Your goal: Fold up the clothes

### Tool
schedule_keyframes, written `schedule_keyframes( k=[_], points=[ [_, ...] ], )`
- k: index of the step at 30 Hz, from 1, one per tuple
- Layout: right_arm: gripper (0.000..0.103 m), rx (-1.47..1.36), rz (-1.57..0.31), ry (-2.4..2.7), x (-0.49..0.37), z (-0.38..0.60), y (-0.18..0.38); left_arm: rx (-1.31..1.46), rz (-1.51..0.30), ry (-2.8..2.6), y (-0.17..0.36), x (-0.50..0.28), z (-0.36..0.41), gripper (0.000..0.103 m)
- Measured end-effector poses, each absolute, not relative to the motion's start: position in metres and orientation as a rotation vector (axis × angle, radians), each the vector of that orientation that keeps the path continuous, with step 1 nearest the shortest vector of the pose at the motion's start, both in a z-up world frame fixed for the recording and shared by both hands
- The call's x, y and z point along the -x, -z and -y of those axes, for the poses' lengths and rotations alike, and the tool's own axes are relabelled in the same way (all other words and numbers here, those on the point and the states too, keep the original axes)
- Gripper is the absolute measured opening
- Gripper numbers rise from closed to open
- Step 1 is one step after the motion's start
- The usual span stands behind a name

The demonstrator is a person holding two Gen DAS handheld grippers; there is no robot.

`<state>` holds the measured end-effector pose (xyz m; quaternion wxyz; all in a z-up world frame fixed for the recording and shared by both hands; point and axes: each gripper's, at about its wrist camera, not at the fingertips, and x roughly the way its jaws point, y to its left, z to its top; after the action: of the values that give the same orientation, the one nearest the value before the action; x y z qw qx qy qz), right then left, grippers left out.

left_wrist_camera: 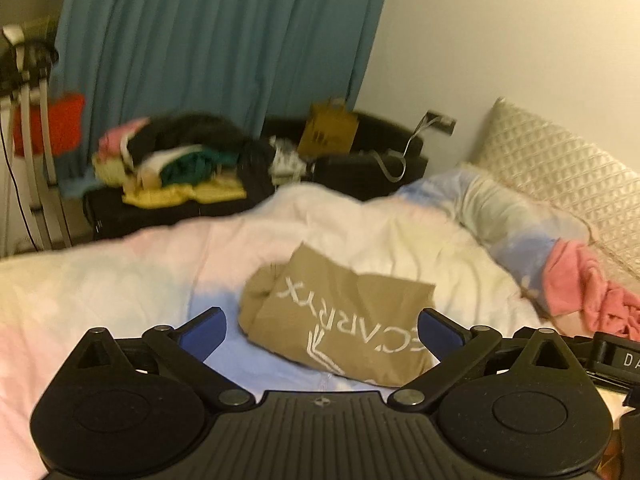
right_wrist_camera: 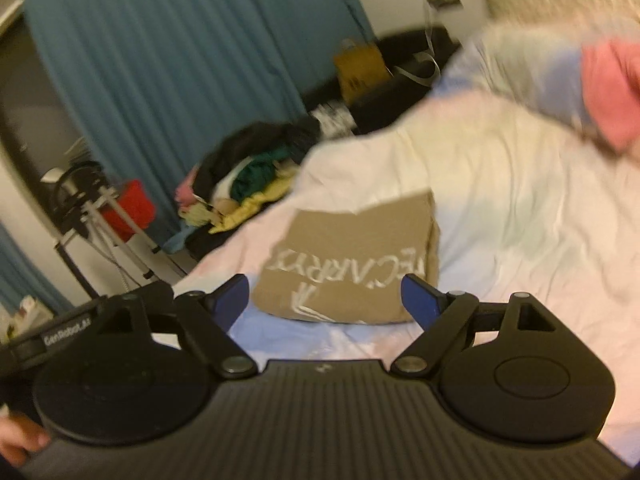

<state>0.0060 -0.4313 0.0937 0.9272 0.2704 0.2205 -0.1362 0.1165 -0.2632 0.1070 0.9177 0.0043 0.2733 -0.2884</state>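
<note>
A folded tan T-shirt [left_wrist_camera: 340, 312] with white lettering lies on the pastel bedspread [left_wrist_camera: 120, 280], just ahead of both grippers. My left gripper [left_wrist_camera: 322, 330] is open, its blue-padded fingers [left_wrist_camera: 202, 332] spread on either side of the shirt's near edge with nothing between them. In the right wrist view the same tan shirt [right_wrist_camera: 352, 256] sits just beyond my right gripper [right_wrist_camera: 326, 296], which is also open and holds nothing. A crumpled pink garment [left_wrist_camera: 588, 292] lies at the right of the bed, also seen blurred as pink cloth [right_wrist_camera: 612, 92].
A heap of mixed clothes [left_wrist_camera: 172, 160] rests on a dark low bench [left_wrist_camera: 132, 212] past the bed, before a teal curtain [left_wrist_camera: 216, 40]. A tripod [left_wrist_camera: 32, 120] stands at left. A quilted headboard [left_wrist_camera: 552, 168] rises at right. A hand [right_wrist_camera: 20, 438] shows at the lower left.
</note>
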Motion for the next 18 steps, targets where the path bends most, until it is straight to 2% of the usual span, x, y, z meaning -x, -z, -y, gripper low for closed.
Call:
schedule_keyframes(
  k=[8,12,18],
  points=[
    [0.085,-0.411,-0.333,0.24,0.053,0.374,-0.132,-0.023,-0.403,0.618,-0.149,-0.031,0.211,0.103],
    [0.085,-0.377,-0.291,0.228,0.077,0.352,-0.128,-0.026,-0.33,0.629,-0.161,0.009,0.187,0.103],
    [0.085,-0.326,-0.228,0.251,0.091,0.333,-0.101,-0.052,-0.253,0.592,-0.141,0.043,0.172,0.103]
  ],
)
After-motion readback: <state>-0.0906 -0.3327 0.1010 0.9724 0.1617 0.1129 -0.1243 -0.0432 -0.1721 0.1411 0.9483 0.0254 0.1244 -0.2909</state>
